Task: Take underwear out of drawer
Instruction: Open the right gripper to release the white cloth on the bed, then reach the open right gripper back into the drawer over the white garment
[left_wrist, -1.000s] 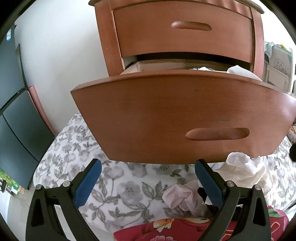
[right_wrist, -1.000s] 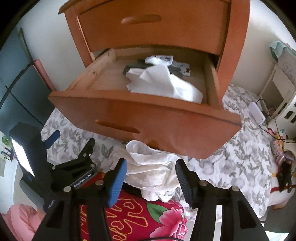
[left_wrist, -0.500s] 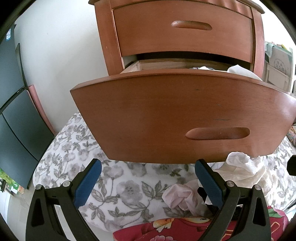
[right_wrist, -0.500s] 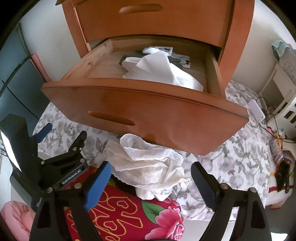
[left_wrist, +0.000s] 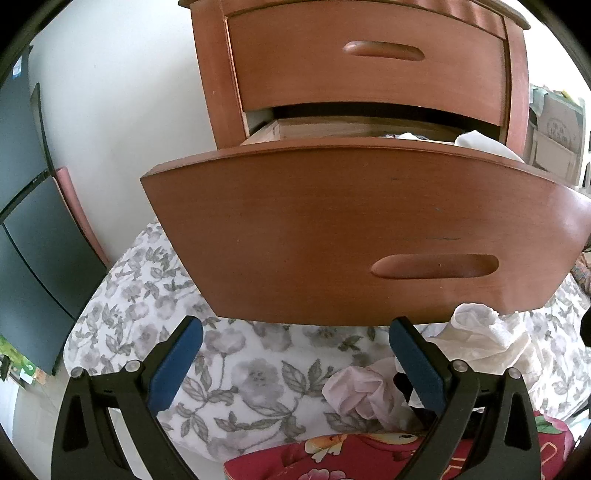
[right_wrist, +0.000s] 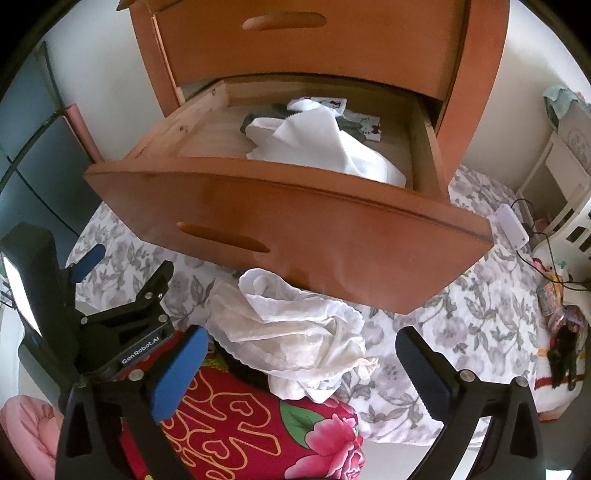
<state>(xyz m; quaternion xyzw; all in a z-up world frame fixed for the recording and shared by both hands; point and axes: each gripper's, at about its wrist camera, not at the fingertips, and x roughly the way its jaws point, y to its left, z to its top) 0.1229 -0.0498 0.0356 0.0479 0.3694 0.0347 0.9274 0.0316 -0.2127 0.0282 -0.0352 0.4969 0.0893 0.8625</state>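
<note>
Right wrist view: the right hand-held gripper (right_wrist: 297, 373) is opening, pads clear of the crumpled white underwear (right_wrist: 291, 332) on the bed (right_wrist: 461, 325). The left hand-held gripper (left_wrist: 295, 360) stands released. The cloth looks light and limp; pinch a raised fold.

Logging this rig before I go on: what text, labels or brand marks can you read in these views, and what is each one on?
"GenRobot.AI": white lettering on the black body of the left gripper, read in the right wrist view.
Print on the cardboard box at the right edge of the left wrist view: too blurred to read.
Pattern on the small white piece at the back of the open drawer: too small to read.
</note>
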